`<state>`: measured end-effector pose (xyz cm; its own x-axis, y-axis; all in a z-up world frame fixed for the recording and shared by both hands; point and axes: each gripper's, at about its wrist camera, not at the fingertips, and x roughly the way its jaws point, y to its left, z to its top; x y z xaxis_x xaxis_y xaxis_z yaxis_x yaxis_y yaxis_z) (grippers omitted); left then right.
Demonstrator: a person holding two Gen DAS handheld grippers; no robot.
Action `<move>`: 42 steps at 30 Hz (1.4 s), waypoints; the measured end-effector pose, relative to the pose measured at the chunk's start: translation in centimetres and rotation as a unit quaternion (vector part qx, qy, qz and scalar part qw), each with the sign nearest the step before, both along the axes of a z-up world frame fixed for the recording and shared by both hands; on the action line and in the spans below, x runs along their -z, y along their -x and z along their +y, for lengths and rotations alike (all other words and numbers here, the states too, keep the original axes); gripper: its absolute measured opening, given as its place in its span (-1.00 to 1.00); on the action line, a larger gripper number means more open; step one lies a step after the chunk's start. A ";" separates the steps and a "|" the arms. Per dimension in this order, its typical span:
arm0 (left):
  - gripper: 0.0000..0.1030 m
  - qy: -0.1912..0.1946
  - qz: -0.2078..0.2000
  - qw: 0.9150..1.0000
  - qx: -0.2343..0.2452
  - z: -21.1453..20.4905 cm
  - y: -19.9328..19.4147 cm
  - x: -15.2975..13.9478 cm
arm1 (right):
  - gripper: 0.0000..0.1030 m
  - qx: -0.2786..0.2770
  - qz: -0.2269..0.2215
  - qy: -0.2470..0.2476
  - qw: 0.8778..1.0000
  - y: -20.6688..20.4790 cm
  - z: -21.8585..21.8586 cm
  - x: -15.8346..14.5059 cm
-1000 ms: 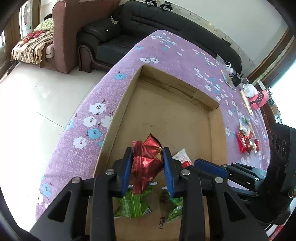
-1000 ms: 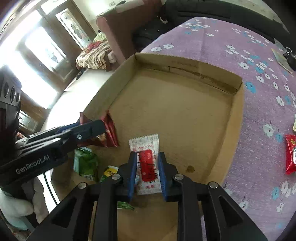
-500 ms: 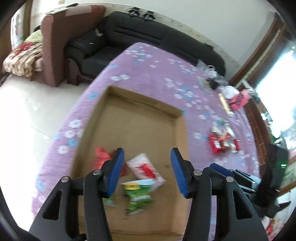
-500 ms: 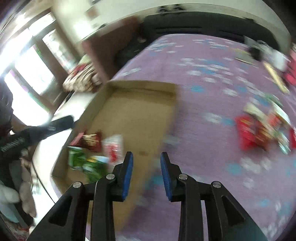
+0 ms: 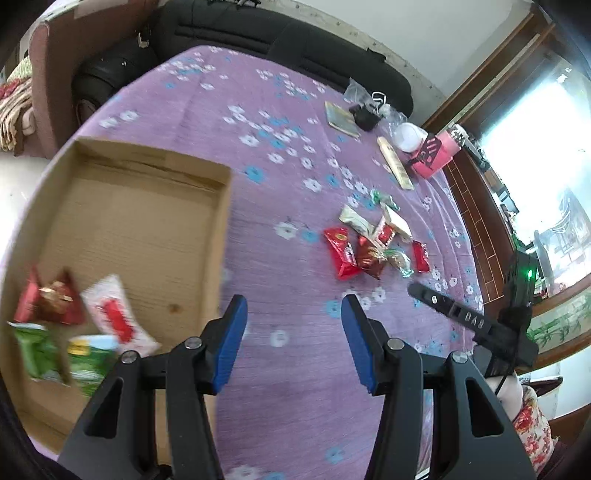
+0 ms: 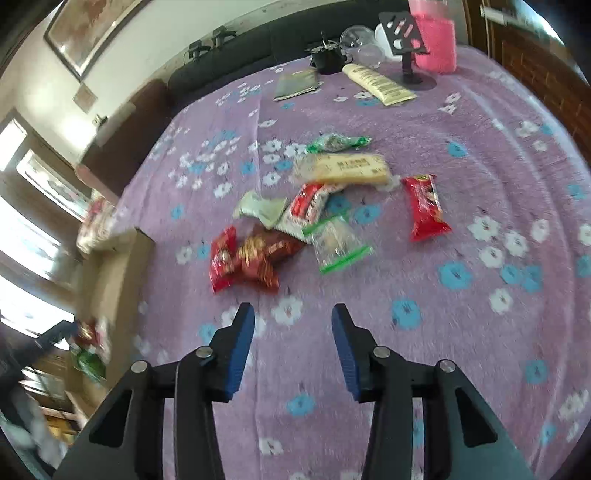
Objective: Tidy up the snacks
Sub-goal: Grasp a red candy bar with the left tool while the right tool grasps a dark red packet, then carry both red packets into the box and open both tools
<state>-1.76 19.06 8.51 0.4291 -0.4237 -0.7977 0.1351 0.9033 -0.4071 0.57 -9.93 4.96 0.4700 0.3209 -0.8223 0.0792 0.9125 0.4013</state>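
Observation:
A shallow cardboard box (image 5: 218,229) lies on the purple flowered tablecloth at the left. In it are a dark red packet (image 5: 55,299), a white and red packet (image 5: 114,317) and green packets (image 5: 88,358). A pile of loose snacks (image 6: 295,221) lies on the cloth ahead of my right gripper, with a red bar (image 6: 424,206) off to its right. The pile also shows in the left wrist view (image 5: 373,243). My left gripper (image 5: 293,314) is open and empty over the cloth, right of the box. My right gripper (image 6: 293,321) is open and empty, short of the pile.
At the far end of the table stand a pink holder (image 6: 432,33), a cream tube (image 6: 380,85), a dark booklet (image 6: 297,85) and a black item (image 6: 327,59). A black sofa (image 5: 295,37) runs behind the table. The table edge is at the right.
Both grippers let go of their packets in the box, opened wide and swung right, away from the box toward the snack pile.

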 end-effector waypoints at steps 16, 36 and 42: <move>0.06 -0.025 0.018 0.999 -0.032 -3.3 -2.2 2.0 | -0.22 -0.044 0.022 0.014 0.999 -6.8 3.1 3.1; 0.04 -0.094 0.013 0.994 0.059 -12.3 -8.6 7.3 | -0.45 -0.046 -0.004 0.022 0.999 -1.0 -0.1 1.4; -0.62 -0.122 -0.003 0.989 0.083 -13.3 -8.3 7.3 | -0.45 -0.051 -0.007 0.026 0.998 -0.5 0.1 1.1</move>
